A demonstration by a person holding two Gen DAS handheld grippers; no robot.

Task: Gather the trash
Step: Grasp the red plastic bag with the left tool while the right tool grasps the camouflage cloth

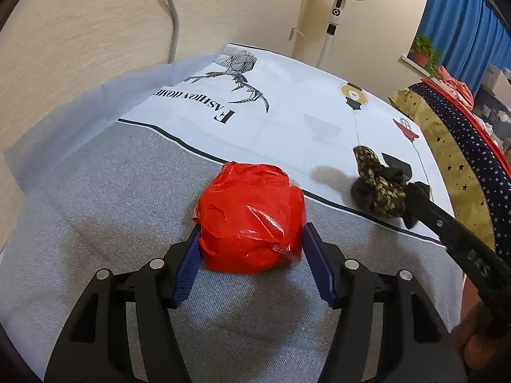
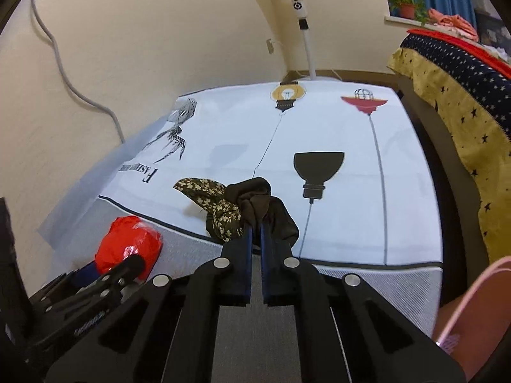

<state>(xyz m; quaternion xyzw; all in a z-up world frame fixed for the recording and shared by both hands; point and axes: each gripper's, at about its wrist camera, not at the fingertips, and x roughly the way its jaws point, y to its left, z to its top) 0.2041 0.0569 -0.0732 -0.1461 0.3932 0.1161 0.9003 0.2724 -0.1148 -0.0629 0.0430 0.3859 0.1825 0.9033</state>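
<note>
While the left gripper [image 1: 250, 239] clamps the red plastic wad [image 1: 250, 218], the right gripper [image 2: 255, 223] pinches the crumpled cloth [image 2: 242, 207], jaws nearly together.

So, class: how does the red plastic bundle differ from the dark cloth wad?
The red plastic bundle is glossy, smooth and rounded; the dark cloth wad is matte, floppy and floral-patterned. The left gripper spans the bundle widely; the right gripper pinches the wad narrowly. Both are crumpled and gripped.
</note>
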